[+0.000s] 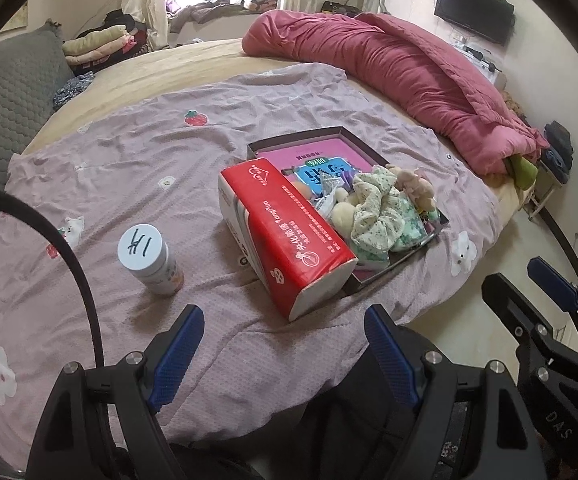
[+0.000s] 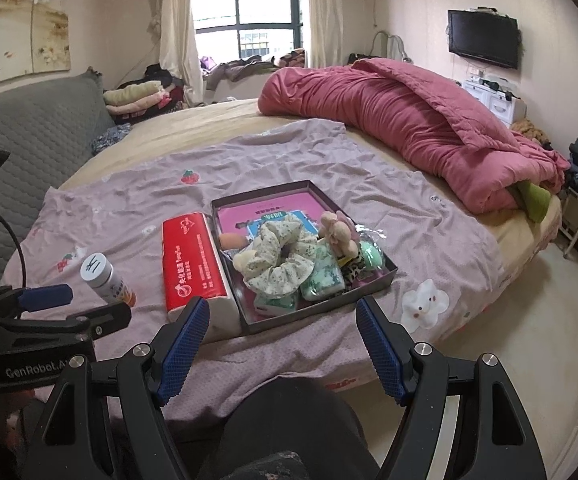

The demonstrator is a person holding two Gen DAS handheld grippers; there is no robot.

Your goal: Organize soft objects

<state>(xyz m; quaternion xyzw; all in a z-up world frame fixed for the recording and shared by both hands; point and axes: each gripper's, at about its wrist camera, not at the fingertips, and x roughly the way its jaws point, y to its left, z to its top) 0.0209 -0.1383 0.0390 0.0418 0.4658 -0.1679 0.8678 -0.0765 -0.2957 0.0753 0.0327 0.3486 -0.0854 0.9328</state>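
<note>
So the soft stuff, a floral scrunchie [image 2: 279, 258] and small plush bits, is piled in the dark shallow box [image 2: 321, 312] at frame centre, just above and between the right gripper [image 2: 283, 330], whose jaws are spread wide with nothing held. Same for the left gripper [image 1: 285, 340]: wide open, empty, box up and right of it, red tissue pack [image 1: 289, 232] leaned against the box.

We see open mauve sheet [image 1: 137, 160] between our left gripper [image 1: 285, 344] and the white-capped bottle [image 1: 151, 260], which stands alone. The red tissue pack [image 1: 285, 232] leans against the shallow box [image 2: 373, 286], blocking that side. The box's near rim faces our right gripper [image 2: 283, 332] unobstructed. The rolled pink quilt [image 2: 409, 128] walls off the far side.
</note>
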